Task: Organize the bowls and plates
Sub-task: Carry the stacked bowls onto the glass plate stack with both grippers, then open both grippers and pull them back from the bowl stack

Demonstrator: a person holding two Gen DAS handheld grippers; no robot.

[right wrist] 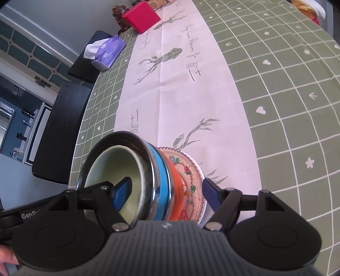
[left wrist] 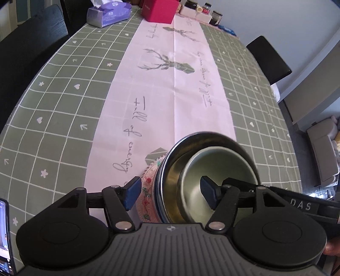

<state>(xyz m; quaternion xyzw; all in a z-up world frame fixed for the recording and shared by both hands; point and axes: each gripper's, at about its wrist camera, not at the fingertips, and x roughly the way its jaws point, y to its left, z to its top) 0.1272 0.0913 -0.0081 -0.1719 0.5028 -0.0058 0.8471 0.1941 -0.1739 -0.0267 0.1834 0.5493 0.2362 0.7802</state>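
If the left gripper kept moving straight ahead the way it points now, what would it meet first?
The left gripper already straddles the bowl stack's rim, so it would probably meet that rim first; depth is uncertain.

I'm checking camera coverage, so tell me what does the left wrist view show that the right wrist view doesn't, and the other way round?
Only the left wrist view shows the dark jars at the table's far end, a phone screen at the lower left edge and a grey sofa. Only the right wrist view shows the stack's blue band and orange band, plus a brown figurine. Both show the nested bowls on the patterned plate, the red box, the tissue pack, and each open gripper straddling the stack.
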